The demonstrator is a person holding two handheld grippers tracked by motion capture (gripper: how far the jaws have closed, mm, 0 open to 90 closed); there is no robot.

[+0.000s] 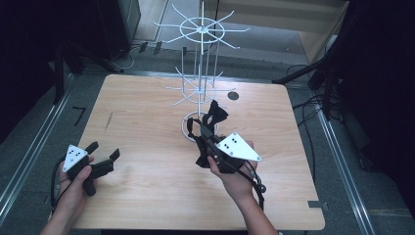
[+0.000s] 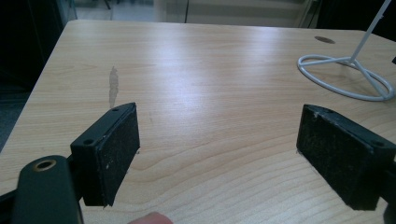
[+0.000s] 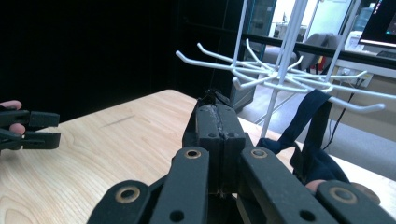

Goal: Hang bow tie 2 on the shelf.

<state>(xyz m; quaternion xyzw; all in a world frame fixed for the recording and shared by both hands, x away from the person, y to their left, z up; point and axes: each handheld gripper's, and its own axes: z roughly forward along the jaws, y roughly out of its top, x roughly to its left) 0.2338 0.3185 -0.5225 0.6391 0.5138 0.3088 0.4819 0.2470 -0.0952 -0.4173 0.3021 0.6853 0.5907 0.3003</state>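
A white wire rack (image 1: pixel 200 30) with several hooks stands on a ring base at the back middle of the wooden table (image 1: pixel 147 117). My right gripper (image 1: pixel 208 131) is just in front of that base, shut on a dark cloth item (image 1: pixel 216 112) bunched around its jaws. In the right gripper view the jaws (image 3: pixel 218 109) press flat together, and a navy strap of the cloth (image 3: pixel 314 119) runs up over a rack hook (image 3: pixel 355 106). My left gripper (image 1: pixel 103 150) rests low at the front left, open with nothing in it. Its pads (image 2: pixel 116 149) stand wide apart over bare wood.
The rack's ring base (image 2: pixel 345 79) lies to the right ahead of the left gripper. A round dark hole (image 1: pixel 233 95) sits in the tabletop behind the rack. A grey streak (image 2: pixel 113 84) marks the wood. Cables and dark frames line the floor at the right (image 1: pixel 318 103).
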